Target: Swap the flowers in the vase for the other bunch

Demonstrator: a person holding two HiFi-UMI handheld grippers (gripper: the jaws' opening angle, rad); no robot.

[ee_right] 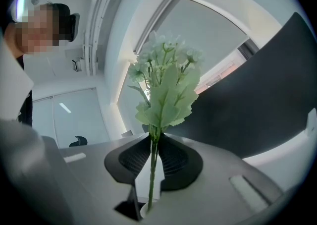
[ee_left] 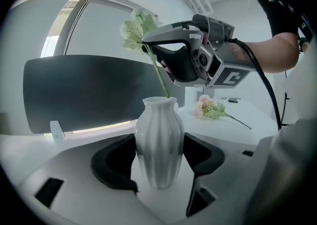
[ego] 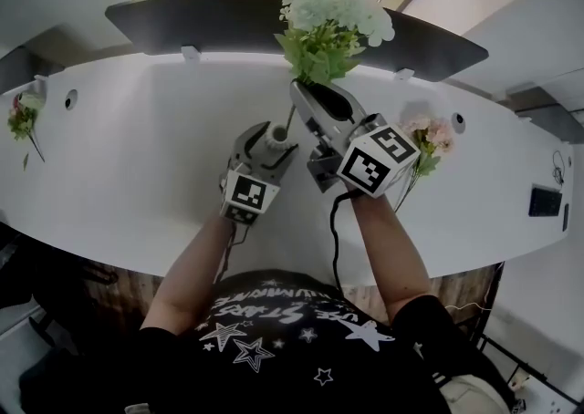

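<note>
1. Left gripper (ego: 274, 142): jaws closed against the sides of the white ribbed vase (ee_left: 158, 142), which stands upright on the white table (ego: 137, 161).
2. Right gripper (ego: 310, 93): jaws clamped on the stems of the green-white bunch (ego: 333, 25); stem ends in the vase mouth.
3. Pink bunch (ego: 431, 139): lying on the table, right of the vase.

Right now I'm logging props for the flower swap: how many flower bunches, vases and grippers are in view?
Flower bunches: 3 (green-white bunch, pink bunch, small bunch far left)
Vases: 1 (vase)
Grippers: 2 (left gripper, right gripper)
Total: 6
</note>
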